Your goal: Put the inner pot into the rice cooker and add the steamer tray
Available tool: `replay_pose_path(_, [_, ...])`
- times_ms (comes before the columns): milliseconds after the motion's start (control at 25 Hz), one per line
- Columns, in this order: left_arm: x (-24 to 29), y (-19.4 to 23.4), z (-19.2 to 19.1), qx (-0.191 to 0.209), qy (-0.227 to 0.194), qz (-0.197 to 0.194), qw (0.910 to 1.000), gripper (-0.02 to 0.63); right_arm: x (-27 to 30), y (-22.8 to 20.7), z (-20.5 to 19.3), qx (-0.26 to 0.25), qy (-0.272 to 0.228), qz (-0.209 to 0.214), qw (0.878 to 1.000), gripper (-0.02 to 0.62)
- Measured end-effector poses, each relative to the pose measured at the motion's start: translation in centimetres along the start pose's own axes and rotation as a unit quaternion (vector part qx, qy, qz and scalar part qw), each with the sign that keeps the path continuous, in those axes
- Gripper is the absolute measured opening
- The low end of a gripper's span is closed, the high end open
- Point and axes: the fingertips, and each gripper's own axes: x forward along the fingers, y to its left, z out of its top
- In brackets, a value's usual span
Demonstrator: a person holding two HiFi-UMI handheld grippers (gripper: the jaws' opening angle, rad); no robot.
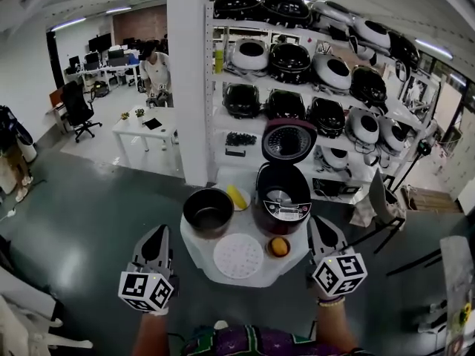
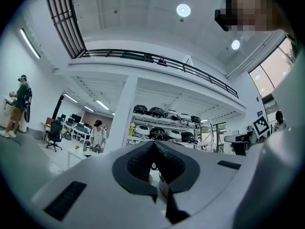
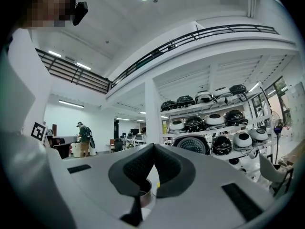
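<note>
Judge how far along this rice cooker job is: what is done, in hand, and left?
Done: the dark rice cooker stands open, lid up. In hand: nothing; the left gripper and right gripper are shut and empty, short of the round white table. Left: the dark metal inner pot beside the cooker and the white perforated steamer tray flat on the table have to go in.

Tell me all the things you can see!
Table: one, white, in front.
Pot: one, dark, table's left.
Rice cooker: one, black and red, open, table's back.
Steamer tray: one, white, table's front.
Bowl: one, small, orange thing inside, right of tray.
Yellow thing: one, between pot and cooker.
Shelf: one, white, full of cookers, behind table.
Person: one, white top, far left.
Left tongs: one, grey, shut, low left.
Right tongs: one, grey, shut, low right.
</note>
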Motion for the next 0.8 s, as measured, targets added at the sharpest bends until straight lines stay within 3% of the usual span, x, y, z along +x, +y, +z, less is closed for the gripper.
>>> replay_pose_path(320, [5.4, 2.4, -1.2, -0.008, 0.01, -0.009, 0.9999, 0.021, 6.8, -0.5, -1.2, 0.008, 0.011, 0.007, 1.0, 0.008])
replay_pose_path(800, [10.7, -2.0, -1.0, 0.003, 0.003, 0.041, 0.9992, 0.021, 11.8, -5.6, -0.2, 0.015, 0.007, 0.083, 0.996, 0.008])
